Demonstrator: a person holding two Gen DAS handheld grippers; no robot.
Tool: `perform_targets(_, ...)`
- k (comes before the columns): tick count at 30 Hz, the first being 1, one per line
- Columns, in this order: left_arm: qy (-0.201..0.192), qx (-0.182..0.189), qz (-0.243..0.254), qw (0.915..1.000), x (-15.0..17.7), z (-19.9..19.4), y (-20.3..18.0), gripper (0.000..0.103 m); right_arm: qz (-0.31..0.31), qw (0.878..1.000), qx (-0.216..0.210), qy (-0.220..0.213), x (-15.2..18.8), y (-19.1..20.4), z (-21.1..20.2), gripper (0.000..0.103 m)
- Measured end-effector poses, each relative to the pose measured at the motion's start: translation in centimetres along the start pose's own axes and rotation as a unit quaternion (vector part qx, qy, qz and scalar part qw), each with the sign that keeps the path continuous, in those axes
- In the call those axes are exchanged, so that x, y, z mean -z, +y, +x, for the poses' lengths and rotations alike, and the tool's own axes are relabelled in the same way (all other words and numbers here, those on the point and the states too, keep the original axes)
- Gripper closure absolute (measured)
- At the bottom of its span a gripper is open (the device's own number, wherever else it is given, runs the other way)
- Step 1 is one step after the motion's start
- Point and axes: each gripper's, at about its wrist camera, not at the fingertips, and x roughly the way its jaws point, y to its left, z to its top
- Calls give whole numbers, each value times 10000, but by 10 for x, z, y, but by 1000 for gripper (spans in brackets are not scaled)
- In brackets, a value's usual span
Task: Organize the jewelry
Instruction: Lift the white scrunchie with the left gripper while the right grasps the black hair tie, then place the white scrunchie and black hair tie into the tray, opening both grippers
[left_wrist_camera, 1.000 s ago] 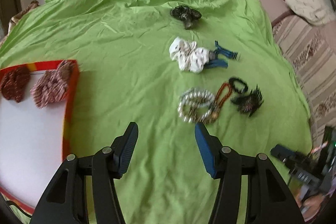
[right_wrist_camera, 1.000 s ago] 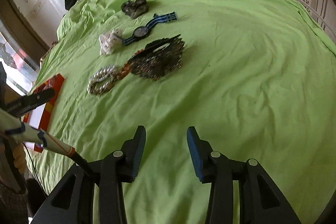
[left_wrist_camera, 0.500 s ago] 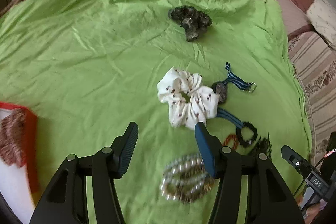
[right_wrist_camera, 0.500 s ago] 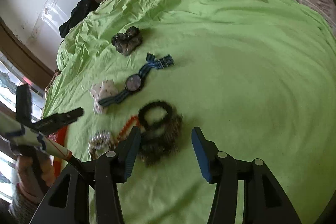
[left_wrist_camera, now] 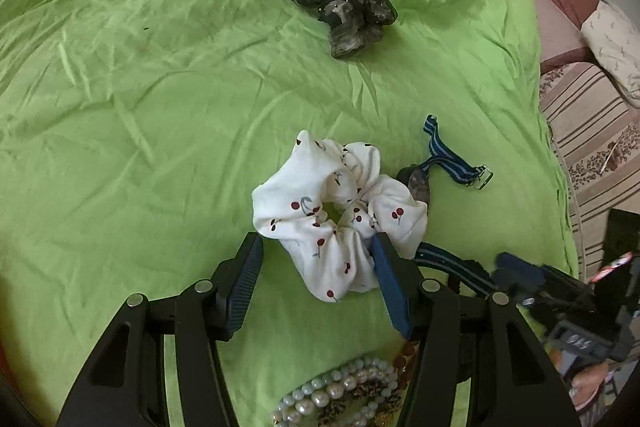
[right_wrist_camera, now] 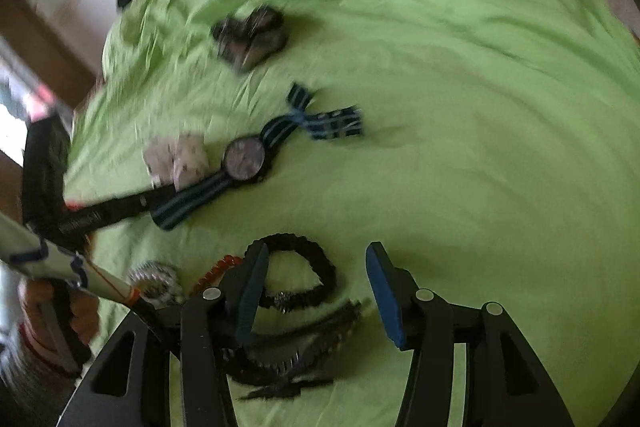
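Left tongs (left_wrist_camera: 316,253) spread w/ cherry scrunchie (left_wrist_camera: 340,211) between; right tongs (right_wrist_camera: 312,261) spread over black bracelet (right_wrist_camera: 308,267). Risk: snagging adjacent watch strap (left_wrist_camera: 448,259)

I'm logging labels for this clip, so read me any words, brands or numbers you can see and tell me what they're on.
Printed white label on the other black tongs in the left wrist view: blurred, unreadable.
White lettering on the black bar of the other tongs in the right wrist view: blurred, unreadable.
Watch dial: too blurred to make out numerals or a brand.
White cherry-print scrunchie: pattern only, no text.
Nothing else carries writing.
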Motion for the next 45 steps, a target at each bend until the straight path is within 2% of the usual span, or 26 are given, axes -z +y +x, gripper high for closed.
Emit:
perform_targets(4,8,43,-15,10000,-3,3,0,48,-613,9968,392,336,-2,18,20,50)
perform_targets(6,1,-26,64,10000,-3,5,-3,48,-899,9925,730,383,1,27,26,55)
perform_targets(7,-3,-94,123,9999,-3,5,-4,52,-952,9914,813,384,1,28,27,60)
perform_targets(8,6,-166,200,9997,-2,6,-7,70,-1002,9901,916,365,1,31,27,73)
perform_targets(10,123,-150,308,9993,-1,9,-12,90,-1008,9895,968,371,1,33,27,93)
perform_targets(13,62,-203,423,9989,3,-2,-20,93,-963,9902,977,251,2,36,19,93)
perform_targets(17,-177,-246,437,9986,11,-33,-23,93,-835,9924,902,-94,4,42,-14,93)
perform_targets(26,-1043,-98,345,9939,50,-152,-14,93,-760,9913,790,-730,12,78,-93,94)
perform_targets(29,-1285,-214,306,9910,66,-185,-4,93,-851,9899,776,-828,22,96,-113,94)
perform_targets(35,-1601,-790,-6,9839,106,-232,49,93,-1100,9892,606,-756,44,142,-125,93)
perform_targets(39,-1666,-1115,-612,9778,125,-247,110,93,-1351,9882,447,-574,55,185,-111,93)
perform_targets(45,-1705,-1206,-1719,9627,147,-261,207,93,-1654,9859,40,-249,65,254,-67,93)
